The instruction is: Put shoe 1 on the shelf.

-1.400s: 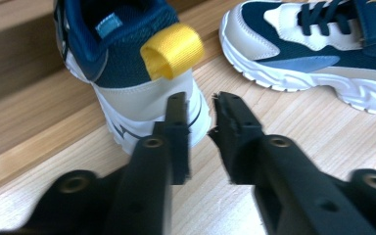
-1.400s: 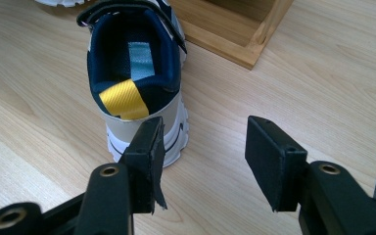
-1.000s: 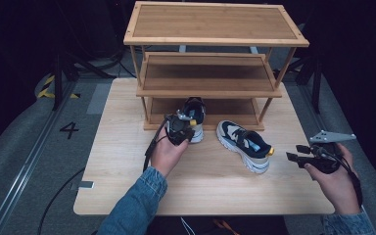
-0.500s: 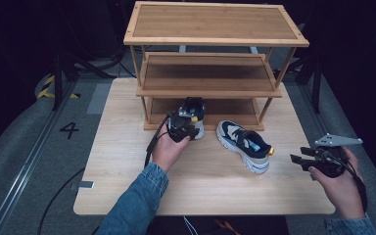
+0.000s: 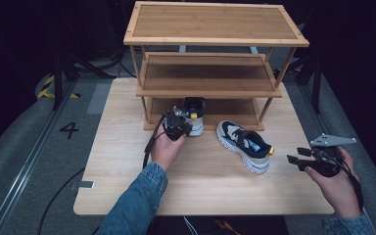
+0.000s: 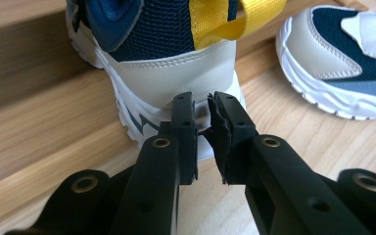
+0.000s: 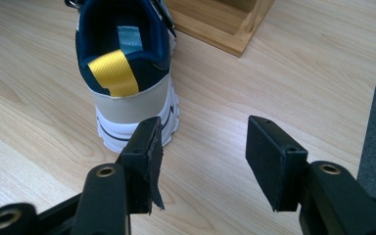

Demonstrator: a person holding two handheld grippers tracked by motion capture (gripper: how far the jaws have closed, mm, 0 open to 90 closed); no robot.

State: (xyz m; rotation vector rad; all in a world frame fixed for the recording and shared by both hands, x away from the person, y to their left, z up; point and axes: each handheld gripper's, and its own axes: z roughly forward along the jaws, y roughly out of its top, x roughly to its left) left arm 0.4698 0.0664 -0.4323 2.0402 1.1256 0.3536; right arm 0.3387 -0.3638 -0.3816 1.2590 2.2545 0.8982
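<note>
A navy, white and beige sneaker (image 5: 194, 113) with a yellow heel loop stands with its toe in on the bottom tier of a wooden shoe rack (image 5: 210, 78). My left gripper (image 5: 177, 124) sits right behind its heel. In the left gripper view the jaws (image 6: 203, 122) are almost together, empty, just short of the heel (image 6: 176, 68). The matching sneaker (image 5: 245, 145) lies on the table to the right. My right gripper (image 5: 297, 158) hovers open to its right. In the right gripper view its heel (image 7: 127, 78) lies ahead of the jaws (image 7: 203, 147).
The light wooden table (image 5: 127, 161) has bare room in front of both hands. The rack's middle and top tiers hold nothing. A rack foot (image 7: 225, 24) stands just beyond the second sneaker. Grey floor and dark cables surround the table.
My right gripper has drifted a little to the right and toward the table's near edge, away from the second sneaker. The left gripper and its sneaker have barely moved.
</note>
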